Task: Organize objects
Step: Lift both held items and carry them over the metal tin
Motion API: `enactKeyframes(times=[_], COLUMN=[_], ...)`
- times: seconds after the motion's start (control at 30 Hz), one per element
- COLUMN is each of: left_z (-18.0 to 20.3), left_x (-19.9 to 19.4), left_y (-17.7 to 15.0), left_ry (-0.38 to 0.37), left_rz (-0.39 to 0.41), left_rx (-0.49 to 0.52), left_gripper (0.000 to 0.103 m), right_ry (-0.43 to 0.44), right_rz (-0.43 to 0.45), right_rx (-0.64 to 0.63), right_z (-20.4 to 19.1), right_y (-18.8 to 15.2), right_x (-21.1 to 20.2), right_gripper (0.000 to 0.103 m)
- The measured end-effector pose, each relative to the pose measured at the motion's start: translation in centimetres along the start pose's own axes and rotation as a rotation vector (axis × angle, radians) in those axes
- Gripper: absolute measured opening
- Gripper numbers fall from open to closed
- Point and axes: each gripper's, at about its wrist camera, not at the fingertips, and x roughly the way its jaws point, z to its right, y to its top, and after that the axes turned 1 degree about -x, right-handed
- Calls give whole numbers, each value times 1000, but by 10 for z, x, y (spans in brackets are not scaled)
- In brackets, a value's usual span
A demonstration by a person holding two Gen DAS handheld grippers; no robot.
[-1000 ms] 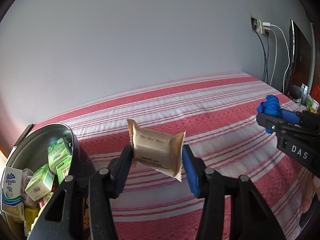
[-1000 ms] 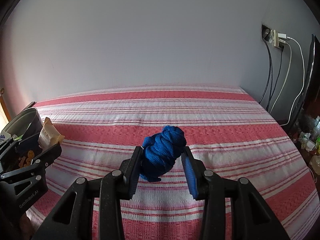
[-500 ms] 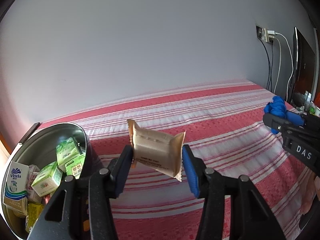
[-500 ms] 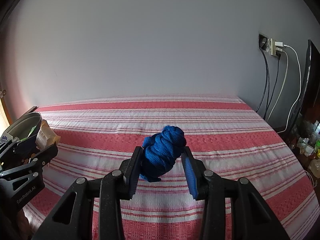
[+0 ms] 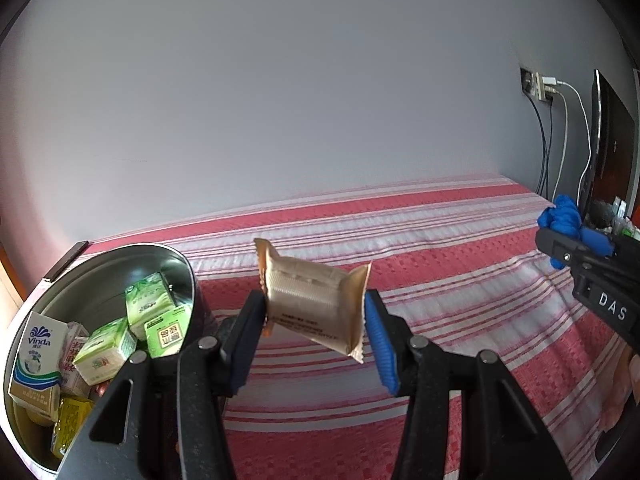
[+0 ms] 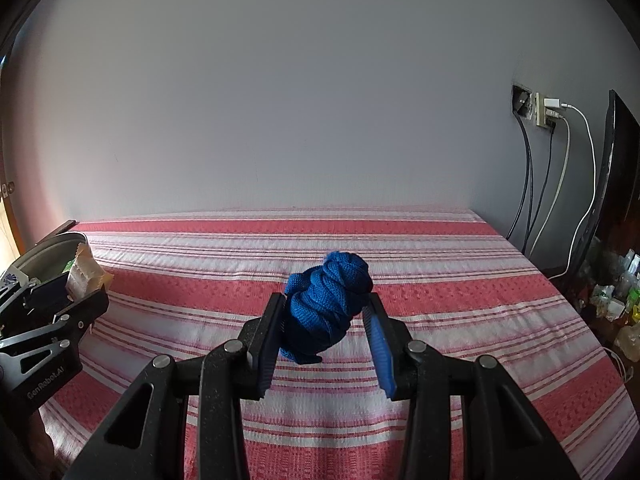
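Between left tool (image 5: 316,320) pads: beige packet (image 5: 316,304)

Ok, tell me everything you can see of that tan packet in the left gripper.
The tan packet is a small pillow-style wrapper of matte golden-beige film with crimped, serrated end seals and a line of fine dark print along its lower face, too small to read. It looks puffed and unopened. It hangs tilted, clear of the striped bedspread, pinched at its two ends by the left gripper. Only the pads touch it. The metal tin sits lower left.
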Motion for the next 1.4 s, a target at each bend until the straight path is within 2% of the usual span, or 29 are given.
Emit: enactKeyframes(times=[0.87,1.1,1.4], left_z=[-8,-12,-25], left_x=[-19,-26,-38], left_y=[-5,-6,-8], left_ry=[47,70,36], left_rz=[76,103,111], left_rx=[-34,-30,-62], left_gripper=[50,50,50], right_ry=[-29,-9,57], right_rz=[139,163,159], right_rx=[-66,-67,-73], right_z=[-21,-26,-42], right_y=[-3,-2,-2], right_x=[-23,-25,-27], right_gripper=[43,43,43])
